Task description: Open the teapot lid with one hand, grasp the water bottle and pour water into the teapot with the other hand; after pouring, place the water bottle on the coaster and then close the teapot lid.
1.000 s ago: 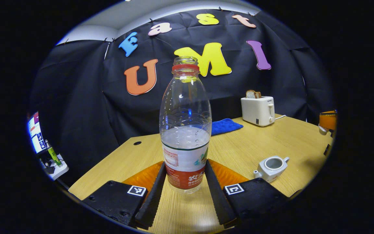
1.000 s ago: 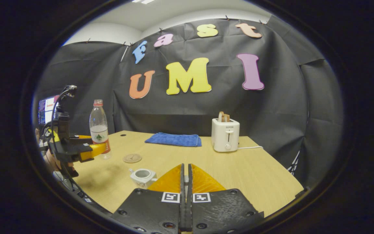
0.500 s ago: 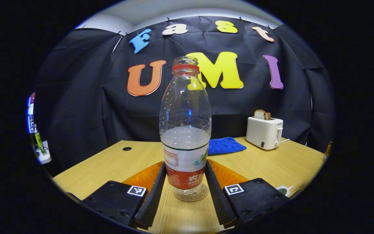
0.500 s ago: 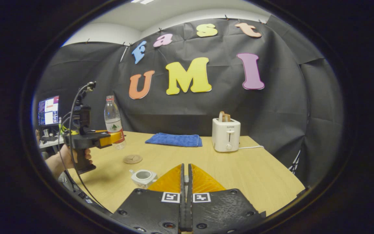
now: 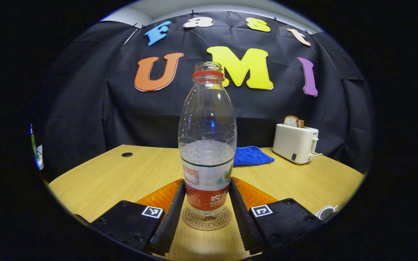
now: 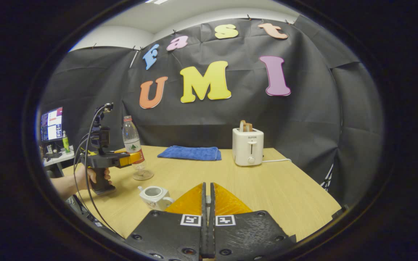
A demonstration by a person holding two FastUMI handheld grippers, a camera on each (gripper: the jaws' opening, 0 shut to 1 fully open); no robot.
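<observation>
The left gripper [image 5: 206, 214] clamps the uncapped water bottle [image 5: 207, 145] upright over the round coaster [image 5: 205, 219], whose rim lettering is illegible; the right gripper [image 6: 207, 217] is closed beside the lidless teapot [image 6: 154, 197].

In the left gripper view, the water bottle [image 5: 207, 145] stands upright over the coaster [image 5: 207, 219]. Cloth [image 5: 250, 156] sits behind it at two o'clock, toaster [image 5: 296, 143] farther out at three, teapot [image 5: 326, 211] down at four, all on the table [image 5: 114, 177].
</observation>
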